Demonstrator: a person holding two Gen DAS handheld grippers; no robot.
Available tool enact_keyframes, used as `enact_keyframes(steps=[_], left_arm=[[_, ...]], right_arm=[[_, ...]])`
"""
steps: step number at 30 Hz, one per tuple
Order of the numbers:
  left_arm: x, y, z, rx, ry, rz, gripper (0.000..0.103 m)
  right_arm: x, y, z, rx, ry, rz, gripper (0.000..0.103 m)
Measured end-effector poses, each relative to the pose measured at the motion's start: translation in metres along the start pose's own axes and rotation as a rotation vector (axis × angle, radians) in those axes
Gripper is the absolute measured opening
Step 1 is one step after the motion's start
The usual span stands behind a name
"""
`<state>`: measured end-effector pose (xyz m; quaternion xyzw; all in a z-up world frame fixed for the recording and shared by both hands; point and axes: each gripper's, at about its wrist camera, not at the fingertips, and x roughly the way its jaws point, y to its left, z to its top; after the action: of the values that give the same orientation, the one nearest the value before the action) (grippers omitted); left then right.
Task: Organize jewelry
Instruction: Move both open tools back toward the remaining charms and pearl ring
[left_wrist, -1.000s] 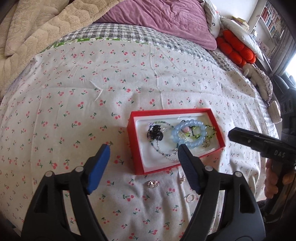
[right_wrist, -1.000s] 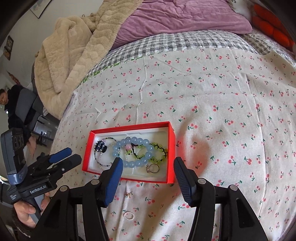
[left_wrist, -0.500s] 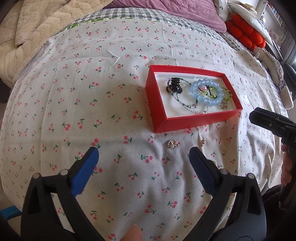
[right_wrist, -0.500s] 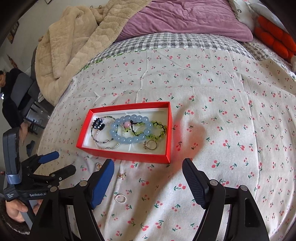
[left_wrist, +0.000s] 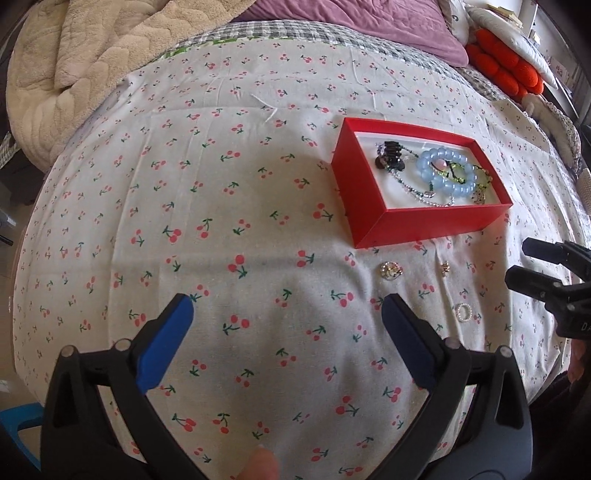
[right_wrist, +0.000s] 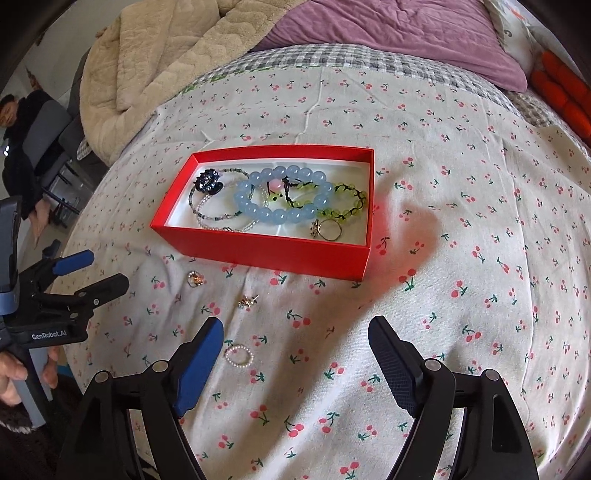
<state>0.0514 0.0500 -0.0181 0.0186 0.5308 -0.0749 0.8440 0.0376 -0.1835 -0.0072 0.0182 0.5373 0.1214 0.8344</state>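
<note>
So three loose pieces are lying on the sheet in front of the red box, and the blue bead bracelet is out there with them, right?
Not quite. The blue bead bracelet lies inside the red box, as the right wrist view shows. Three loose pieces do lie on the sheet in front.

A cherry-print sheet (right_wrist: 461, 192) covers the bed; at its far edge lies a grey checked cover (right_wrist: 332, 59), a beige fleece blanket (right_wrist: 166, 66) heaped at the far left corner, a purple pillow (right_wrist: 388, 29) and orange cushions (left_wrist: 506, 62) far right
</note>
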Motion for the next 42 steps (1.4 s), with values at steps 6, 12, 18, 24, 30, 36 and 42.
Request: enact_keyframes(steps=[6, 12, 18, 24, 30, 36, 42], left_arm=[[0.009, -0.006, -0.011, 0.046, -0.045, 0.019, 0.102], [0.012, -0.024, -0.016, 0.142, -0.092, -0.032, 0.102], [0.021, -0.047, -0.015, 0.22, -0.07, -0.131, 0.097], [0.026, -0.054, -0.009, 0.198, -0.05, -0.22, 0.068], [0.029, -0.056, -0.005, 0.173, -0.026, -0.313, 0.042], [0.033, -0.065, -0.005, 0.217, -0.021, -0.32, 0.029], [0.034, -0.068, -0.005, 0.24, -0.035, -0.299, 0.028]], right_arm=[[0.01, 0.005, -0.008, -0.04, 0.0, -0.012, 0.082], [0.027, 0.014, -0.018, -0.12, 0.016, -0.015, 0.082], [0.036, 0.013, -0.02, -0.156, 0.011, -0.021, 0.082], [0.035, 0.005, -0.018, -0.145, -0.025, 0.009, 0.082], [0.035, 0.004, -0.015, -0.153, -0.035, 0.059, 0.082], [0.032, 0.007, -0.01, -0.159, -0.062, 0.121, 0.082], [0.032, 0.02, -0.009, -0.193, -0.068, 0.166, 0.081]])
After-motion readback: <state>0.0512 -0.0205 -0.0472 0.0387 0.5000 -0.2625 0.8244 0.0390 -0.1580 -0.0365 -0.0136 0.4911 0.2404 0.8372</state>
